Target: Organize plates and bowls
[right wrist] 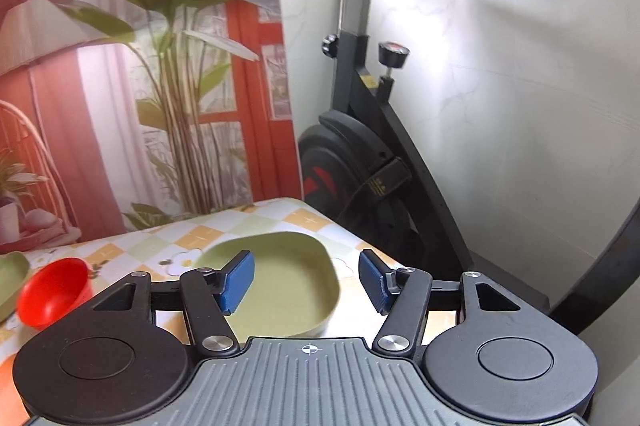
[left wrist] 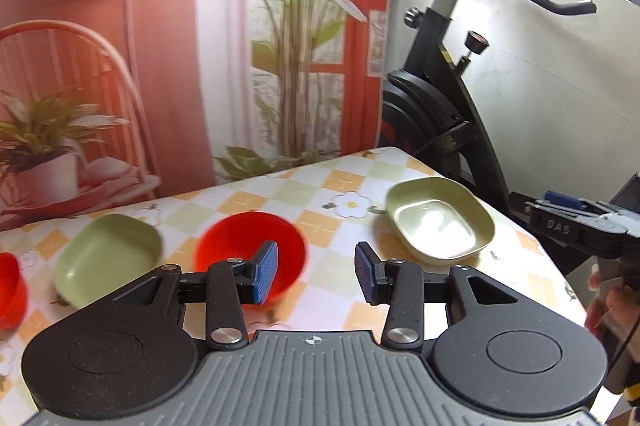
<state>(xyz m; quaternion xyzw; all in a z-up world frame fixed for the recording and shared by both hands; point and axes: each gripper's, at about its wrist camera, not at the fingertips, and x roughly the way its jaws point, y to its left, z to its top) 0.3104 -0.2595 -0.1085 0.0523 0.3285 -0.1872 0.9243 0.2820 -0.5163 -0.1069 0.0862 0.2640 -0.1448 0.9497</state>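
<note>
On the checked tablecloth (left wrist: 320, 182) lie two pale green square plates: one at the right (left wrist: 438, 222) and one at the left (left wrist: 108, 258). A red bowl (left wrist: 244, 246) sits between them, and a second red bowl (left wrist: 10, 290) is cut off by the left edge. My left gripper (left wrist: 316, 274) hangs open above the table, its left pad in front of the middle red bowl. My right gripper (right wrist: 306, 282) is open over the right green plate (right wrist: 288, 290), with nothing held. The red bowl (right wrist: 52, 292) shows at its left.
A black exercise bike (left wrist: 440, 98) stands just past the table's far right corner against a white wall. A printed backdrop with plants and a chair (left wrist: 160, 66) hangs behind the table. The other hand-held gripper and a hand (left wrist: 600, 266) are at the right edge.
</note>
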